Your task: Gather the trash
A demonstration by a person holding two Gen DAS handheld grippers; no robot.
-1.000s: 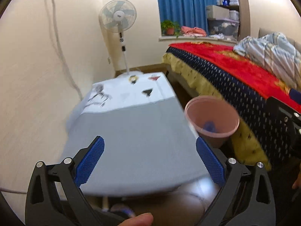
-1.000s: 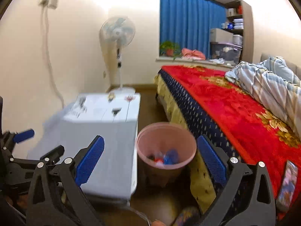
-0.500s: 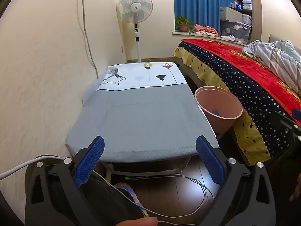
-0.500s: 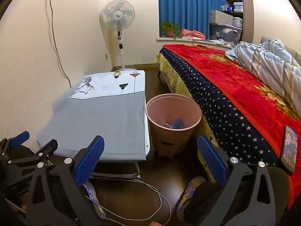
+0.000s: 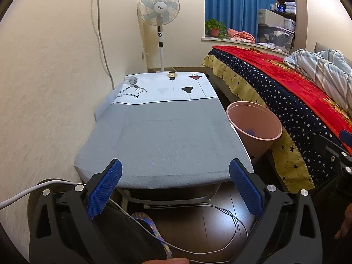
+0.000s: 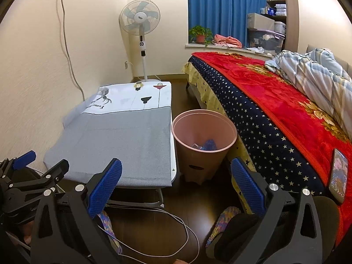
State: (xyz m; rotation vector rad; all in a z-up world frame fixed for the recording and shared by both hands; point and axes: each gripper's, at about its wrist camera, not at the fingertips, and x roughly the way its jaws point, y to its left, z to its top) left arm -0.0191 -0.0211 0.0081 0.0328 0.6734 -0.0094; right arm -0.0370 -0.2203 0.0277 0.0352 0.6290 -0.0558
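Both the left gripper [image 5: 175, 184] and the right gripper [image 6: 176, 183] are spread wide and hold nothing. The pink bin [image 6: 203, 140] stands on the floor between the low table [image 6: 123, 140] and the bed [image 6: 275, 114], ahead of the right gripper and nearer to it. Some blue scraps [image 6: 206, 145] lie inside, hard to make out, and I can see no loose trash on the table.
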